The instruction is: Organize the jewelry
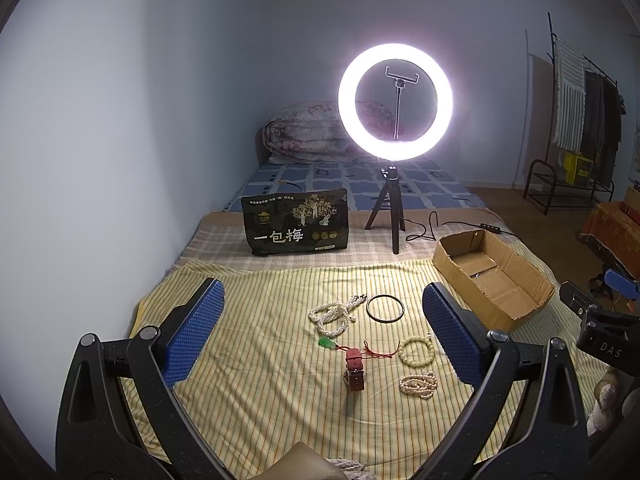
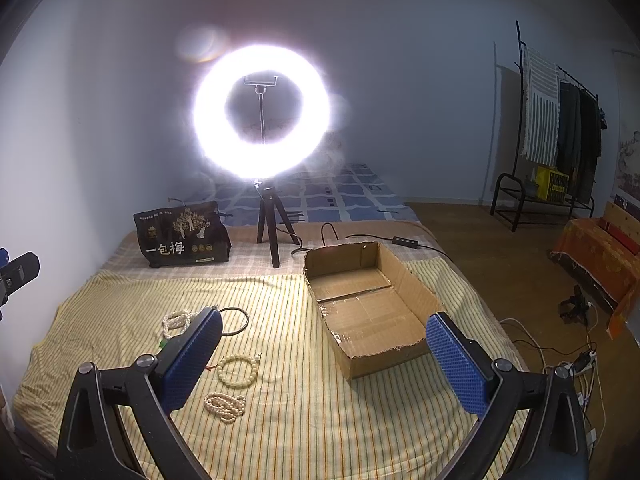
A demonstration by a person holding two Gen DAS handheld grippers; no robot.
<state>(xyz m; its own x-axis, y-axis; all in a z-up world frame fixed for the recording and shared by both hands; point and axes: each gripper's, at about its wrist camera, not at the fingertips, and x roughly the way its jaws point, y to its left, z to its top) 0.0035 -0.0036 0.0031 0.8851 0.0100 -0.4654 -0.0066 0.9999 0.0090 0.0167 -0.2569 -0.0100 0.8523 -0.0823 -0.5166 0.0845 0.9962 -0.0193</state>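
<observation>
Jewelry lies on a yellow striped cloth (image 1: 260, 360): a white bead necklace (image 1: 334, 316), a black ring bangle (image 1: 385, 309), a green pendant on red cord (image 1: 328, 343), a red-strapped watch (image 1: 355, 368), a cream bead bracelet (image 1: 416, 354) and a small pearl strand (image 1: 418, 386). An open cardboard box (image 1: 516, 312) sits to the right, empty inside. My left gripper (image 1: 322, 328) hangs open above the jewelry. My right gripper (image 2: 322, 356) is open over the cloth by the box (image 2: 360, 358); the bracelet (image 2: 238, 372), pearl strand (image 2: 225, 402) and bangle (image 2: 236, 320) lie by its left finger.
A lit ring light on a tripod (image 1: 394, 216) and a black snack bag (image 1: 296, 222) stand behind the cloth, with a cable (image 1: 432, 228) trailing right. A wall runs along the left. A clothes rack (image 2: 560, 152) and floor cables (image 2: 576, 364) are at right.
</observation>
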